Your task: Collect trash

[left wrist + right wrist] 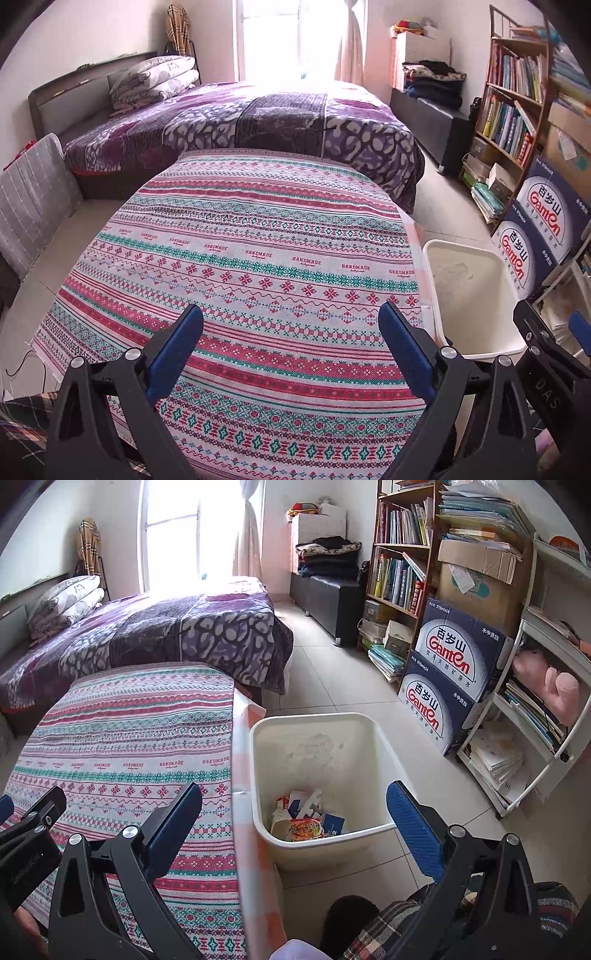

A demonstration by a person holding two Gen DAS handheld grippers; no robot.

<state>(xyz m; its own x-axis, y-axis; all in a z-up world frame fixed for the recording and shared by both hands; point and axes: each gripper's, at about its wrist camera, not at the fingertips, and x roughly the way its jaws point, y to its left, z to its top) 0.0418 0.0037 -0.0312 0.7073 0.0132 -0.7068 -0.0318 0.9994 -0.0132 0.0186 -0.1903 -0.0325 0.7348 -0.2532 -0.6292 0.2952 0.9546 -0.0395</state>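
Seemingly the collecting is nearly or wholly finished. Starting at the left, the left gripper hovers over the patterned tabletop with its blue fingers spread wide and nothing between them; no wrapper or scrap shows anywhere on the cloth in either view. Further right, just beside the tabletop's edge, stands the white bin on the tiled floor, upright with its mouth facing up. The trash lies at the bottom of it: crumpled packets, an orange snack wrapper and bits of white and blue card, jumbled together so that no single long axis or heading can be told for the heap. The right gripper hangs above the bin's near rim, its fingers likewise wide apart and empty, which suggests a piece was let go there. What is left, by this judgement, is only a check for stray litter out of view. At far right stand blue water cartons and shelves.
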